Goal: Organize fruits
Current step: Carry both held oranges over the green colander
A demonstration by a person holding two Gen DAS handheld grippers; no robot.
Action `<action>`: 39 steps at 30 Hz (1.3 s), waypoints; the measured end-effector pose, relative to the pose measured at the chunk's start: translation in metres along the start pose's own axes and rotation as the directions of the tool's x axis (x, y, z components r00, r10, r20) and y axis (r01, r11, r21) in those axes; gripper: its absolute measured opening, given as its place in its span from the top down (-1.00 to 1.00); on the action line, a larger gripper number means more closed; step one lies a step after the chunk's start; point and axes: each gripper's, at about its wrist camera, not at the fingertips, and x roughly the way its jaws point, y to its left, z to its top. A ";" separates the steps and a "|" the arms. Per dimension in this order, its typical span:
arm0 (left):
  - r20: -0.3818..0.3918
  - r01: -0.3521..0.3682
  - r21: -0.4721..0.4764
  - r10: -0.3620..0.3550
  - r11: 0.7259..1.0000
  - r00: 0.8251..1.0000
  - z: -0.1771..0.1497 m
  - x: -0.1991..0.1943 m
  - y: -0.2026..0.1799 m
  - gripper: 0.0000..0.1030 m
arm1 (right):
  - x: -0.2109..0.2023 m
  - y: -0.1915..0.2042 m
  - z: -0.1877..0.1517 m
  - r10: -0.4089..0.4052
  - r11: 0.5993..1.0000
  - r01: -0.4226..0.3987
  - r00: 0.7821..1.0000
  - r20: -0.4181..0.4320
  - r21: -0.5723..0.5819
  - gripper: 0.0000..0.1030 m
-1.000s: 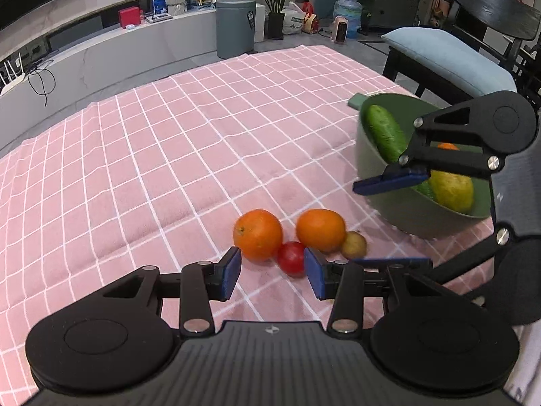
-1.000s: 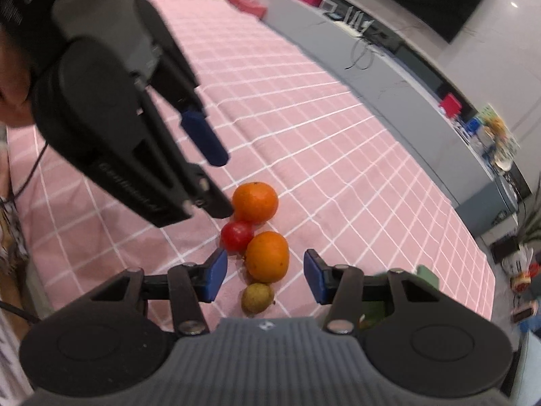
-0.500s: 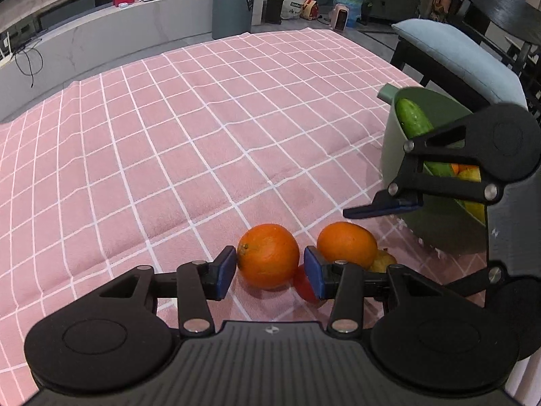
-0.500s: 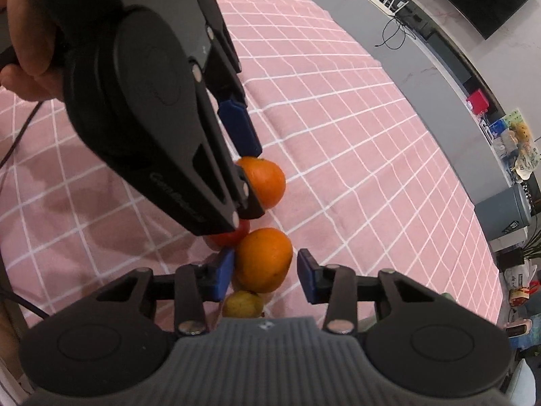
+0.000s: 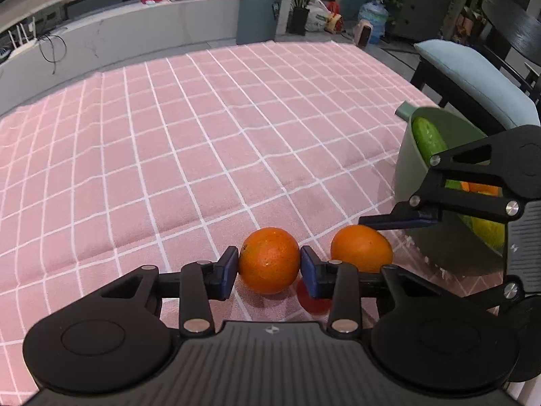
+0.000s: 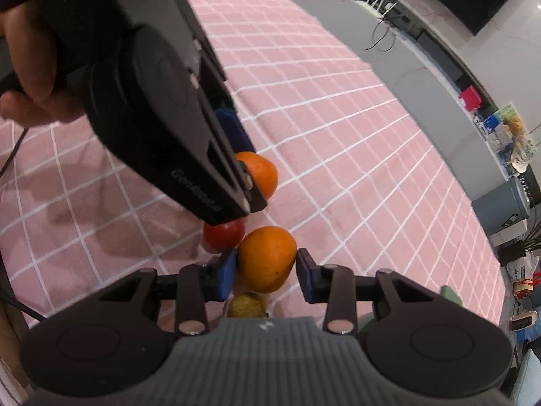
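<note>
Two oranges, a red tomato [image 6: 225,235] and a small yellow-green fruit [image 6: 245,304] lie close together on the pink checked cloth [image 5: 169,152]. My left gripper [image 5: 268,270] is closing, and its blue pads touch both sides of the left orange [image 5: 268,260]. My right gripper [image 6: 265,267] is closing too, with its pads against the right orange [image 6: 267,258]. In the left wrist view one blue finger [image 5: 399,220] of the right gripper lies over that orange [image 5: 361,248]. Both oranges rest on the cloth. The tomato [image 5: 314,301] is half hidden behind my left gripper.
A green bowl [image 5: 405,176] at the right holds a cucumber [image 5: 427,138] and other fruit. A chair with a blue cushion [image 5: 473,77] stands beyond the table's right edge. A grey bin [image 5: 258,15] stands by the far ledge. A person's hand [image 6: 30,77] holds the left gripper.
Both grippers came down and forward onto the fruit. Each now has an orange between its pads, and both pairs of jaws have narrowed onto them.
</note>
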 end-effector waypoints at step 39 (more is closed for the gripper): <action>0.049 0.165 0.083 -0.170 0.983 0.984 0.030 -0.052 -0.179 0.15 | -0.151 -0.054 -0.144 -0.212 0.812 0.156 0.977 0.035 0.562 0.33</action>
